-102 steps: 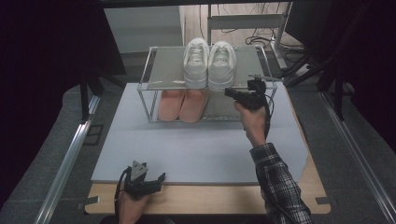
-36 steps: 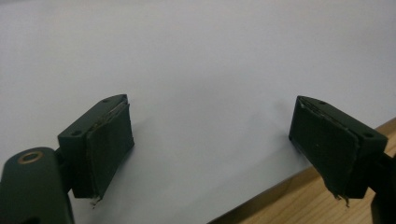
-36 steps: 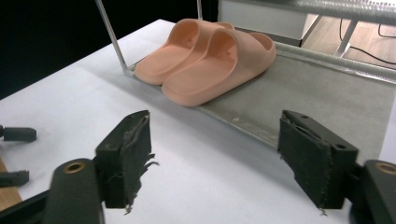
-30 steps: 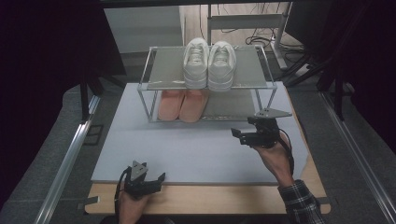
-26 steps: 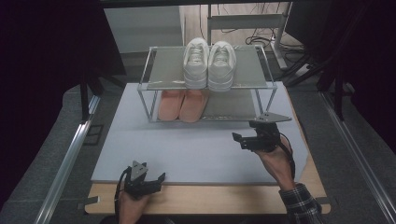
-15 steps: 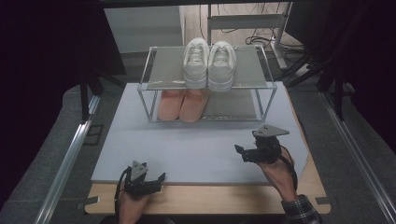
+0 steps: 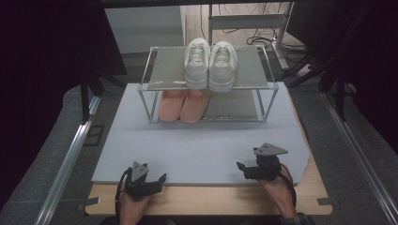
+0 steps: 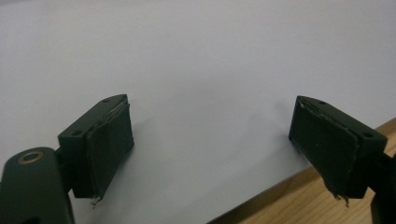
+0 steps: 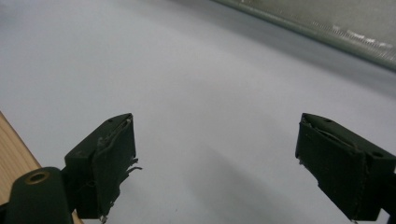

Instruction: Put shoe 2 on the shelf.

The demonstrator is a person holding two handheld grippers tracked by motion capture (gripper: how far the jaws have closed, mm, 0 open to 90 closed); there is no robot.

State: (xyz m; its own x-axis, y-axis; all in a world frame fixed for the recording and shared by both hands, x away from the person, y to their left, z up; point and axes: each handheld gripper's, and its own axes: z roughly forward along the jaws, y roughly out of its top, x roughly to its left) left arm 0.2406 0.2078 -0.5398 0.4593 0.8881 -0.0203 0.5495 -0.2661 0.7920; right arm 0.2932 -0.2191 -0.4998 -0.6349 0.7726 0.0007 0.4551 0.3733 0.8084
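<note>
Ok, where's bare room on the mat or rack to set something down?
The grey mat is bare from the rack front to both grippers. On the top shelf, patches left and right of the white shoes are free. The lower shelf is bare right of the pink shoes; its left is crowded.

High view forward and down from above; both gripper views close over the same pale mat [image 7: 206, 150].

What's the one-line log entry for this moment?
left gripper: open, empty | right gripper: open, empty | white shoes: rack top shelf | pink shoes: lower shelf
</note>
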